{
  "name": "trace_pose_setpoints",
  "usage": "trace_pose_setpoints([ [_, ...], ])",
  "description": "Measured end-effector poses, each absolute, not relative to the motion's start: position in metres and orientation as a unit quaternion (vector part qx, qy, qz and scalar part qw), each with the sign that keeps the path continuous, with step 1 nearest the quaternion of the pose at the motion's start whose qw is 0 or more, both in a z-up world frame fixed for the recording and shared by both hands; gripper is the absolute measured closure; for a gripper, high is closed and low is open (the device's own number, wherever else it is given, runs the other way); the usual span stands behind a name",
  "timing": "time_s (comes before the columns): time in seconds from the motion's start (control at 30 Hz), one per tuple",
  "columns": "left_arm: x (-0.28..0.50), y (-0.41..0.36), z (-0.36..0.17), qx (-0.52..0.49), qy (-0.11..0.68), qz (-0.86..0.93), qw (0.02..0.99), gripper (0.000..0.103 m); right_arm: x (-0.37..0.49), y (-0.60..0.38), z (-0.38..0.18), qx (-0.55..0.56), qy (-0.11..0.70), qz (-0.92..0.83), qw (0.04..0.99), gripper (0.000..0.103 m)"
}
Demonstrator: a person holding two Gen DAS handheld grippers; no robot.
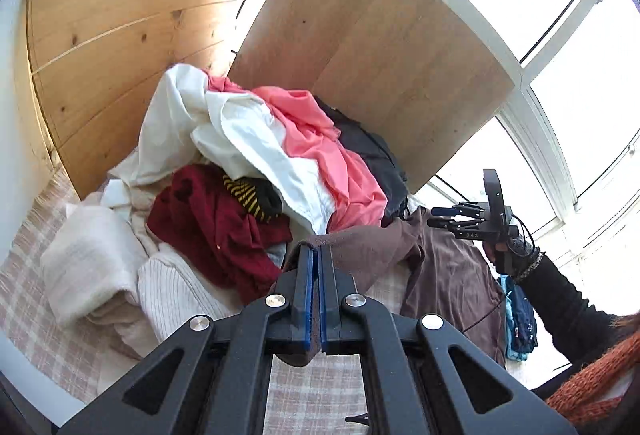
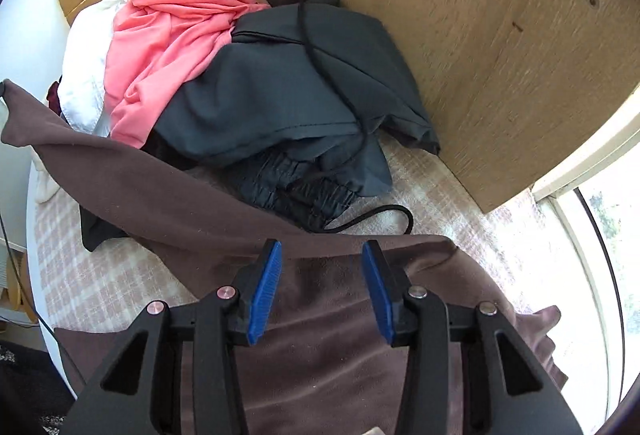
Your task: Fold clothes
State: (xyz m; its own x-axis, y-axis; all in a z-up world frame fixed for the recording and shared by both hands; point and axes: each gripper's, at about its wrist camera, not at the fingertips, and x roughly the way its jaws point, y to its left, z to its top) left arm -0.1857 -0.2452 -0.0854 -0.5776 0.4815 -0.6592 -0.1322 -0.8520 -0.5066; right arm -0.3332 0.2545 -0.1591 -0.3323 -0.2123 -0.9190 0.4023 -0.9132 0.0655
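My left gripper (image 1: 316,255) pinches the brown garment's (image 1: 448,267) edge just ahead; right gripper (image 2: 322,255) gapes above it, empty. Risk: thin pinch slips, cloth drags the laundry pile (image 1: 256,139) beyond.

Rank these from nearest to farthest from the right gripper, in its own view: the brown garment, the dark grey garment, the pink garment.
1. Brown garment, directly under the right gripper.
2. Dark grey garment, ahead at centre.
3. Pink garment, far upper left.

One brown garment (image 2: 328,347), one pink (image 2: 168,47), one maroon (image 1: 216,223), two tools (image 1: 316,259) (image 2: 322,259).
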Motion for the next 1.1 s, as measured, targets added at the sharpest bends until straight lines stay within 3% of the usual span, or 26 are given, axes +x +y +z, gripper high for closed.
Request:
trace_pose_setpoints([
  [0.17, -0.212, -0.238, -0.089, -0.462, -0.182, 0.853, 0.162, 0.102, -0.320, 0.200, -0.154, 0.510, 0.084, -0.806, 0.287, 0.062],
  [0.23, -0.229, -0.249, -0.092, -0.467, -0.210, 0.845, 0.156, 0.102, -0.318, 0.173, -0.152, 0.502, 0.095, -0.800, 0.314, 0.062],
  [0.47, -0.292, -0.296, -0.117, -0.500, -0.221, 0.835, 0.061, 0.103, -0.325, 0.076, -0.133, 0.464, 0.097, -0.782, 0.405, 0.062],
  [0.57, -0.283, -0.296, -0.111, -0.497, -0.214, 0.837, 0.083, 0.103, -0.328, 0.043, -0.130, 0.455, 0.136, -0.782, 0.405, 0.062],
  [0.63, -0.269, -0.286, -0.107, -0.502, -0.195, 0.836, 0.103, 0.092, -0.334, 0.035, -0.131, 0.460, 0.135, -0.779, 0.404, 0.062],
  [0.83, -0.237, -0.253, -0.115, -0.529, -0.137, 0.826, 0.135, 0.091, -0.346, 0.047, -0.123, 0.464, 0.090, -0.788, 0.394, 0.062],
  [0.97, -0.238, -0.236, -0.129, -0.548, -0.116, 0.815, 0.150, 0.091, -0.340, 0.050, -0.119, 0.463, 0.104, -0.791, 0.386, 0.062],
  [1.1, -0.236, -0.225, -0.140, -0.566, -0.099, 0.805, 0.151, 0.084, -0.338, 0.054, -0.121, 0.466, 0.113, -0.790, 0.383, 0.062],
])
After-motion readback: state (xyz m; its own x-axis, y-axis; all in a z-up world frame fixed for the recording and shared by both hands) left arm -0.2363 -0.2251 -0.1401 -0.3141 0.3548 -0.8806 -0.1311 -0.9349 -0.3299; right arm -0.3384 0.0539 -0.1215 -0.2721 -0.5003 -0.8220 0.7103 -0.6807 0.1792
